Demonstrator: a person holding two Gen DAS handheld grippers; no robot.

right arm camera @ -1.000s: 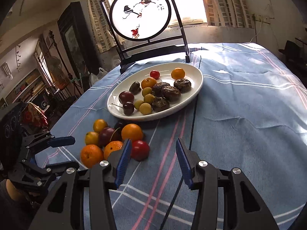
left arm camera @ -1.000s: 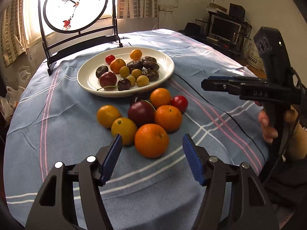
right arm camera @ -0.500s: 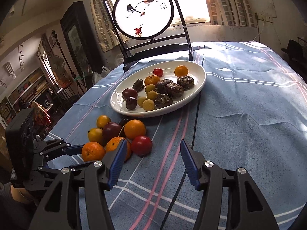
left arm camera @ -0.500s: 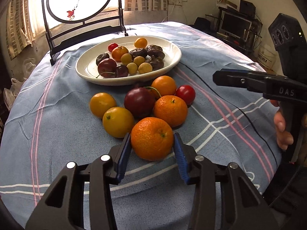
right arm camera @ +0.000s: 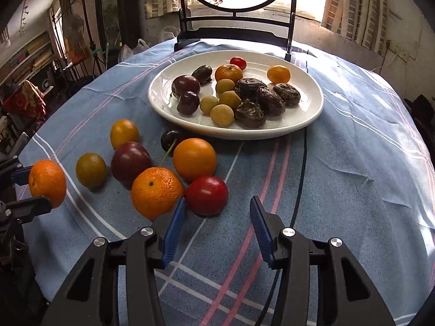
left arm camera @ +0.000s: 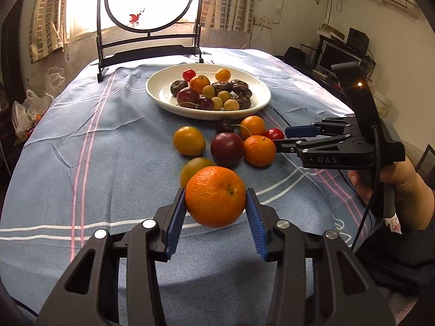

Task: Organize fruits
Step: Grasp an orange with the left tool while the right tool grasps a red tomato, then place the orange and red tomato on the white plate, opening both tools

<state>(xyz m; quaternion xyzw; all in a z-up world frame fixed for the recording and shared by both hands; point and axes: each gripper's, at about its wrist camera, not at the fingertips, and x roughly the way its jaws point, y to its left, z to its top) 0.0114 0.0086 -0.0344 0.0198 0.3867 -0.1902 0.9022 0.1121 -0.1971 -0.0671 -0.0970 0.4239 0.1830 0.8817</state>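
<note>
One dimpled round orange (left arm camera: 215, 196) betw. left gripper (left arm camera: 215, 208) jaws

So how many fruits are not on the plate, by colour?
Orange fruits: 3, one in the left tongs
Yellow fruits: 2
Dark purple fruits: 2
Red fruit: 1
Total: 8

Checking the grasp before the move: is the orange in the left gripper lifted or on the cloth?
Lifted. The orange sits clamped in the left gripper, clear of the tablecloth.
</note>
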